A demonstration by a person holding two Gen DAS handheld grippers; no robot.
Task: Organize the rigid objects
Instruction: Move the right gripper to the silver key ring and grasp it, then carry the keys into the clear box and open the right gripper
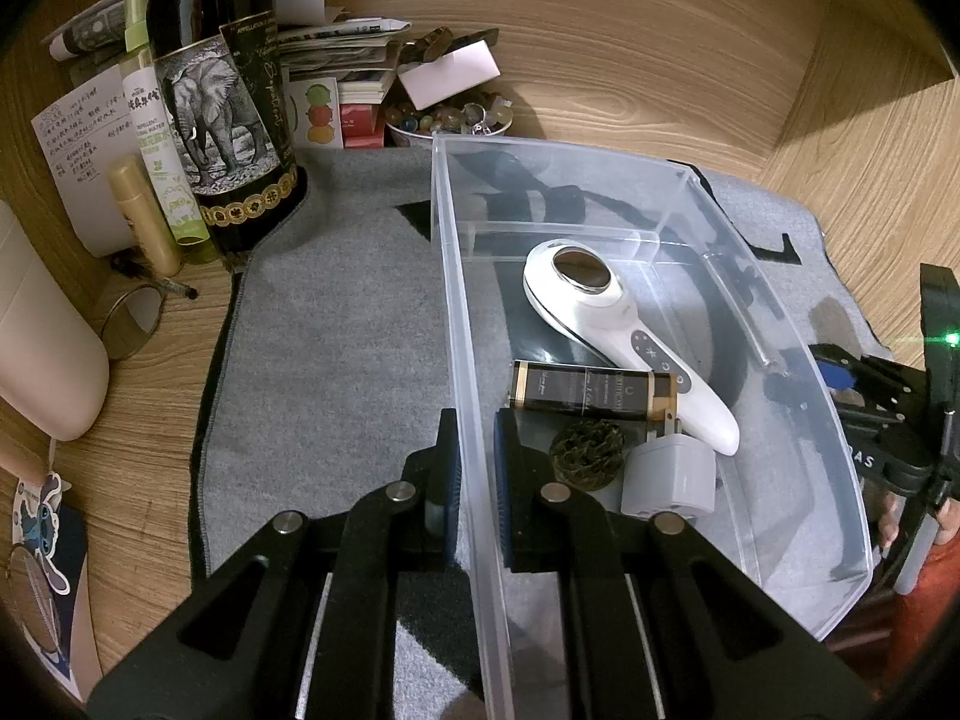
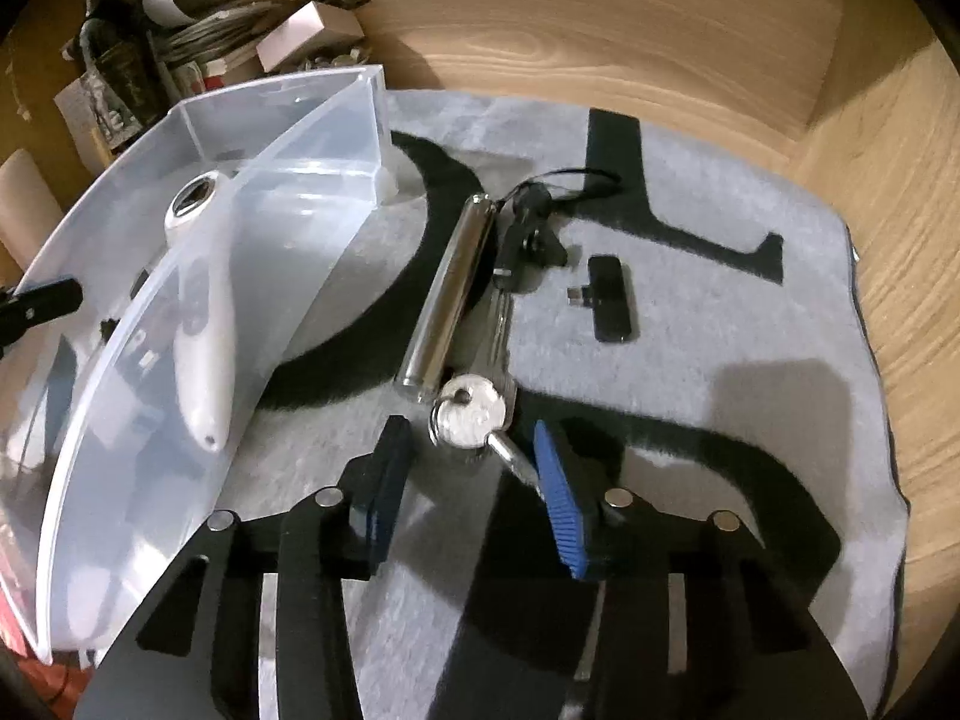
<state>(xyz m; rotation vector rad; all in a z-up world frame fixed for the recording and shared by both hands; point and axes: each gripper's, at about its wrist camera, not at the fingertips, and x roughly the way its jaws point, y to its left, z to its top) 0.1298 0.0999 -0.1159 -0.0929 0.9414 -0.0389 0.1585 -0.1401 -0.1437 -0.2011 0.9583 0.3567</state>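
Observation:
A clear plastic bin point(image 1: 456, 276) stands on a grey mat point(image 1: 336, 324). It holds a white handheld device point(image 1: 606, 324), a dark box with gold bands point(image 1: 588, 387), a dark round ball point(image 1: 588, 450) and a grey plug adapter point(image 1: 669, 480). My left gripper point(image 1: 477, 468) is shut on the bin's left wall. In the right wrist view the bin point(image 2: 198, 324) is at the left. My right gripper point(image 2: 474, 468) is open around a silver key point(image 2: 474, 414). Beyond lie a chrome cylinder point(image 2: 450, 294), a black key with cord point(image 2: 528, 240) and a black USB dongle point(image 2: 609, 300).
A wine bottle with an elephant label point(image 1: 222, 96), spray bottles, papers and a bowl of beads point(image 1: 450, 120) crowd the back left. A white container point(image 1: 42, 348) stands at the left. Wooden walls enclose the mat point(image 2: 750, 312).

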